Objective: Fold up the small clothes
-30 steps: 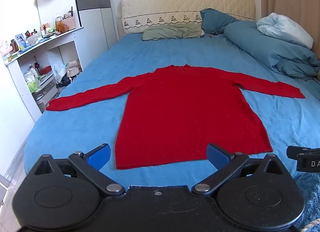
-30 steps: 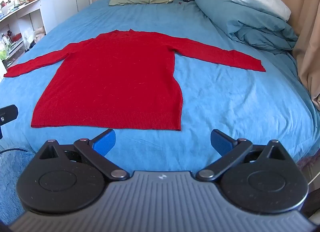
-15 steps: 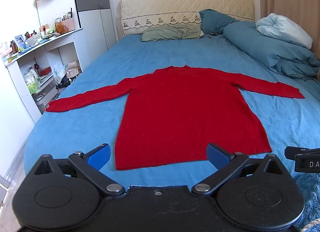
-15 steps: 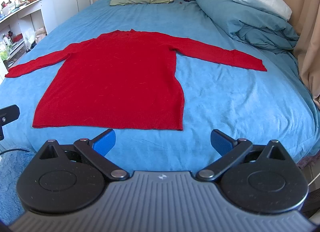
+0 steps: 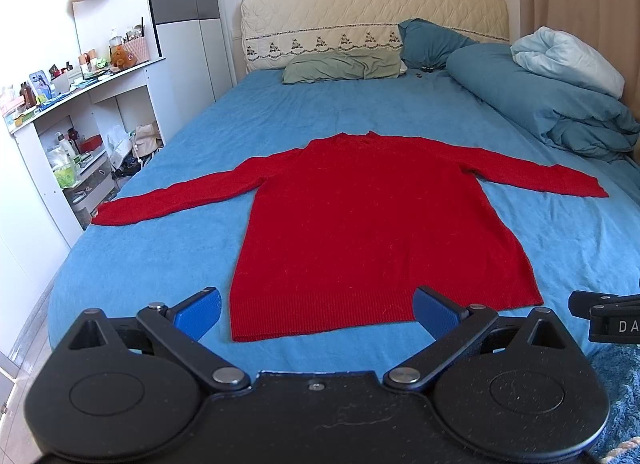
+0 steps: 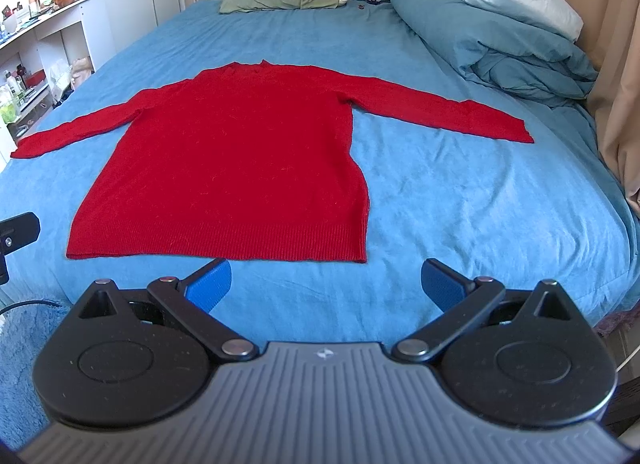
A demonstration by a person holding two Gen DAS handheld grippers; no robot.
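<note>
Both the left gripper (image 5: 316, 310) and right gripper (image 6: 326, 280) have jaws wide, hiding bed (image 6: 460, 192) edge below the red sweater (image 5: 372, 232).

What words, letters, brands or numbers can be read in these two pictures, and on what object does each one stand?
"DA": white letters on the black body of the right claw, cut off by the edge of the left wrist view.
A small pale logo mark, not letters, sits on the grey housing of the right claw.
Labels on the bottles and boxes of the white shelf: too small and blurred to read.
The red sweater bears no text.
</note>
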